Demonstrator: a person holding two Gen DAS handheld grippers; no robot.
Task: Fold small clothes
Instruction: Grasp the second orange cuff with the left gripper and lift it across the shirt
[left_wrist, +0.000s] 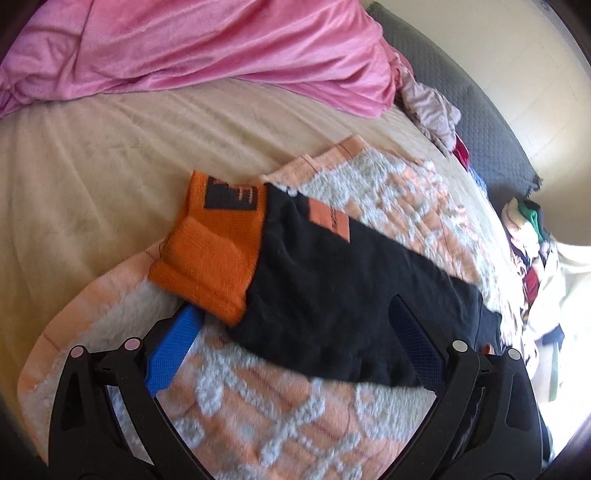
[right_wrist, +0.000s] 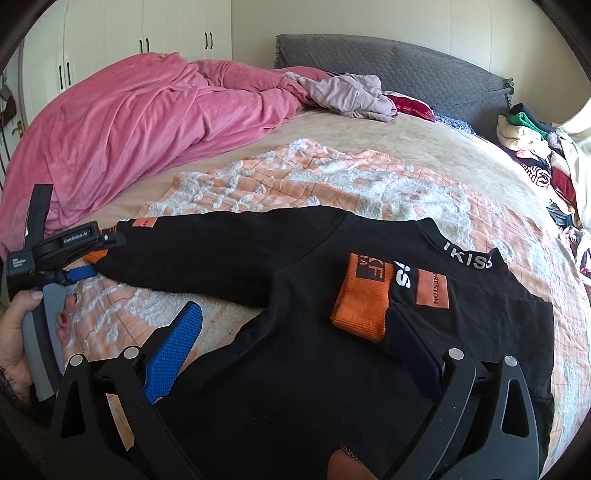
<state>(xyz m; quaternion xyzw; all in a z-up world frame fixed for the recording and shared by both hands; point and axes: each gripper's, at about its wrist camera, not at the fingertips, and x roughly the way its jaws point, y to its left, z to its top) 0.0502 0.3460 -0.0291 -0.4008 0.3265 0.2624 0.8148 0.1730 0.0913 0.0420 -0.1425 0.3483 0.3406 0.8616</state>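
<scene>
My left gripper (left_wrist: 295, 347) fingers spread wide, holding nothing; orange cuff (left_wrist: 210, 254) of black top (right_wrist: 295, 332) lies just ahead between them. My right gripper (right_wrist: 295, 350) fingers also wide, empty, straddling top's body on bed (right_wrist: 369, 144).

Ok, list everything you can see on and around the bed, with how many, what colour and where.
Black long-sleeved top with orange cuffs: one, spread on the towel.
Orange and white tufted towel: one, mid-bed.
Pink plush blanket: one, bunched far left.
Mauve crumpled garment: one, by the headboard.
Grey quilted headboard: one, far end.
Mixed clothes pile: one, right edge.
White wardrobe: one, behind.
Left gripper: open, at a cuff.
Right gripper: open, over the top.
Hand: one, holding the left gripper.
</scene>
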